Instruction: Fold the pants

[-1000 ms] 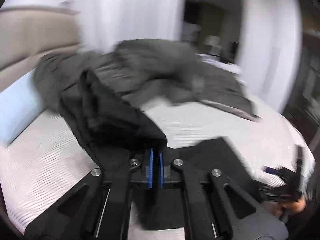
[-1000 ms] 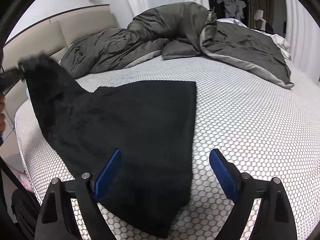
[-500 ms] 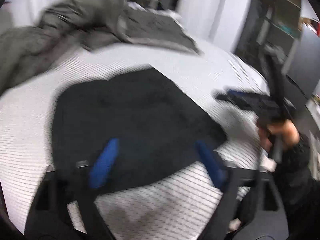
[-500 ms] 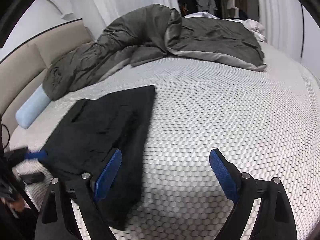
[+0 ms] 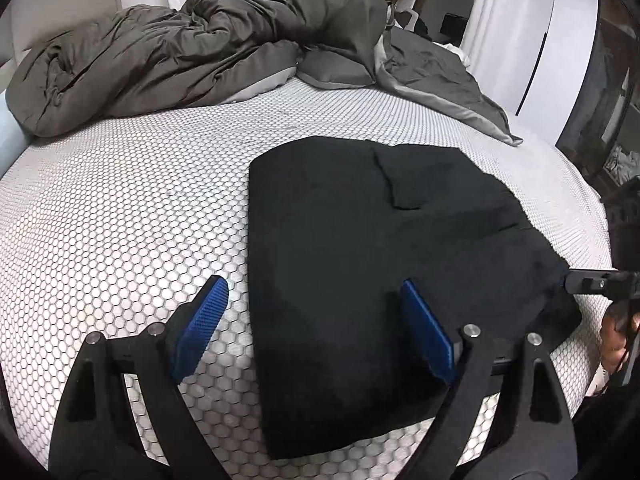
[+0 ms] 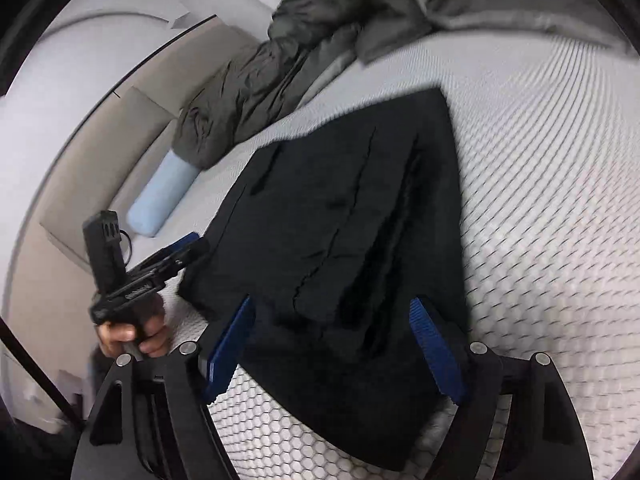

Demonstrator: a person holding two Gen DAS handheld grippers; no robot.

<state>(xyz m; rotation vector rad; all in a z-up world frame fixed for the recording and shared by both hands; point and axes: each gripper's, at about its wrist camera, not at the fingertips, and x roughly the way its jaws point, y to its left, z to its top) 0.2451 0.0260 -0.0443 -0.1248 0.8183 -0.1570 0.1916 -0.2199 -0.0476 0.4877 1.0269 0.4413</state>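
The black pants (image 5: 380,248) lie folded flat on the white honeycomb mattress (image 5: 120,220). My left gripper (image 5: 312,284) hangs open just above their near left edge, and that edge runs between its blue pads without touching them. In the right wrist view the pants (image 6: 340,220) show stacked layers. My right gripper (image 6: 334,302) stands over their near end with its jaws closing. The cloth lies between the pads, which do not press on it. Each view shows the other gripper at the pants' side: the right one (image 5: 576,282) and the left one (image 6: 192,246), held by a hand (image 6: 128,332).
A crumpled grey duvet (image 5: 208,40) fills the far side of the bed. A pale blue bolster (image 6: 160,200) lies against the beige headboard (image 6: 120,140). White curtains (image 5: 520,40) hang beyond the bed, and the mattress edge runs close under both grippers.
My left gripper, shut on a lifted fold of the pants a second ago, has opened and come down. The pants now lie flat. My right gripper has tipped and rolled toward them, its jaws narrower.
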